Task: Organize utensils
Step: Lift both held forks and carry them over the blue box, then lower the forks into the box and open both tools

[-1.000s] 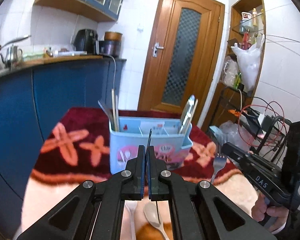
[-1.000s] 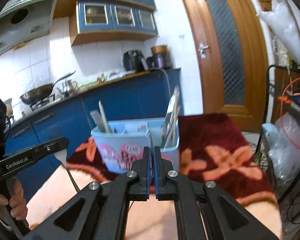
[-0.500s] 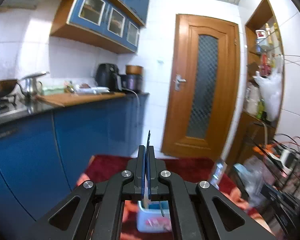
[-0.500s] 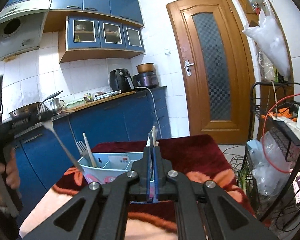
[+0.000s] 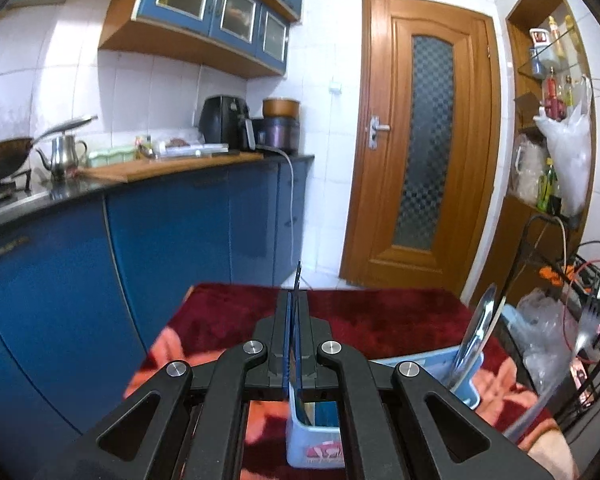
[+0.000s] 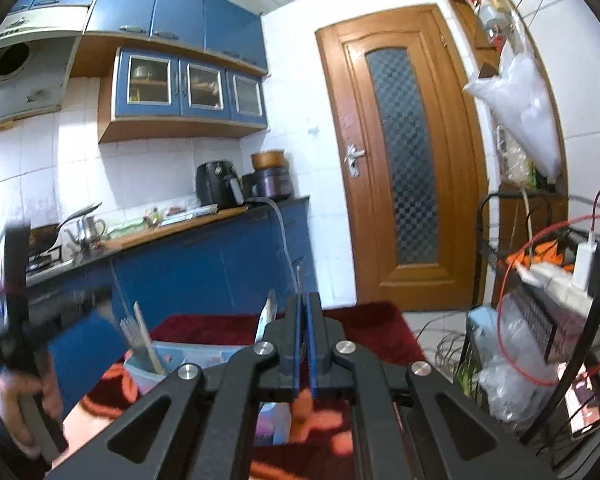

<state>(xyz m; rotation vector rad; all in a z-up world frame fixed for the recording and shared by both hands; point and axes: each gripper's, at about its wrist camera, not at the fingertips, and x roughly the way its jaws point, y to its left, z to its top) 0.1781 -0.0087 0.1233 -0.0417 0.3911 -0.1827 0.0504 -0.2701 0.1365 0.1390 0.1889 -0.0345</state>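
Note:
A light blue utensil caddy (image 5: 416, 364) stands on the red flowered tablecloth (image 5: 380, 320); it also shows in the right wrist view (image 6: 188, 356). My left gripper (image 5: 296, 300) is shut on a thin metal utensil handle (image 5: 298, 276), raised above the caddy's left end. My right gripper (image 6: 303, 304) is shut on a fork, edge-on between the pads; its tines (image 5: 586, 324) show at the right of the left wrist view. Spoons (image 5: 478, 336) lean in the caddy's right end. Forks and chopsticks (image 6: 140, 332) stand in its left end.
Blue kitchen cabinets (image 5: 160, 240) and a counter with kettle and appliances run along the left. A wooden door (image 5: 420, 140) stands behind the table. A wire rack with cables and bags (image 6: 548, 320) is at the right.
Both grippers rose above the caddy and tilted up toward the room. The left one then came down over the caddy's left end with its utensil. The right carried the fork up.

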